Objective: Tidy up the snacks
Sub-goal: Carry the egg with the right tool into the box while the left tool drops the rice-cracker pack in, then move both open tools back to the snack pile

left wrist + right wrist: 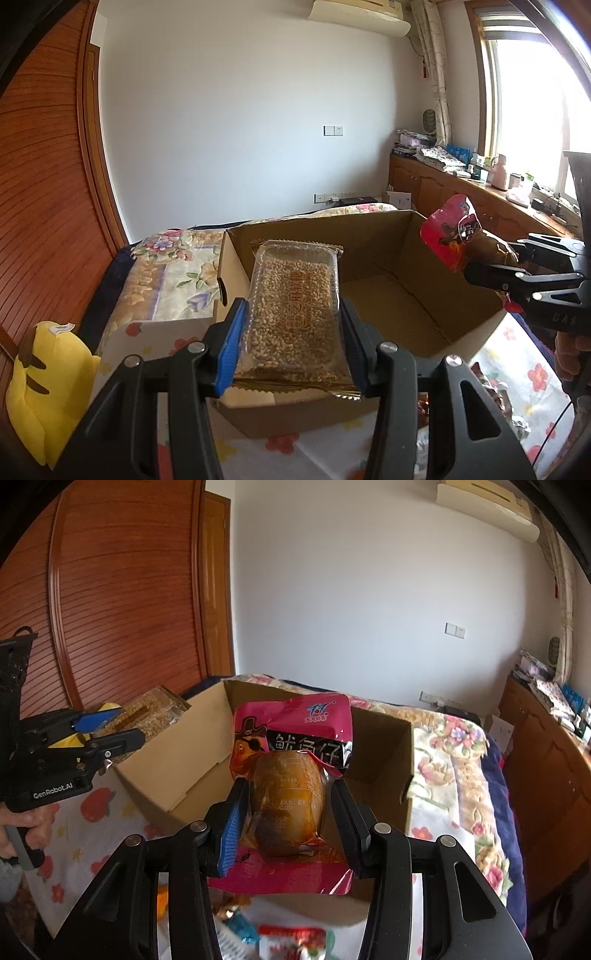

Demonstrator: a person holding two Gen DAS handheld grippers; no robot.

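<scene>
Risk first: left tool [293, 325] pinching clear grain bar packet [293, 306] by slick side edges, right tool [288, 819] clamped on pink squid pouch [291, 775], both above open cardboard box [388, 295]. Could slip, or miss over box wall. Underneath, floral bedspread [166, 273] on bed; loose snacks [291, 941] nearby; wooden wardrobe [48, 184], bright window [535, 110].

pink snack pouch [291, 775], brown cardboard box [384, 266], floral bedspread [173, 273]

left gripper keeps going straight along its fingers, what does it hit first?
Likely the far inner wall of the cardboard box. The left gripper, shut on the sesame bar packet, points over the near rim into the open box, where nothing shows in the way. Depth is unclear; a slight downward tilt would meet the floor instead.
</scene>
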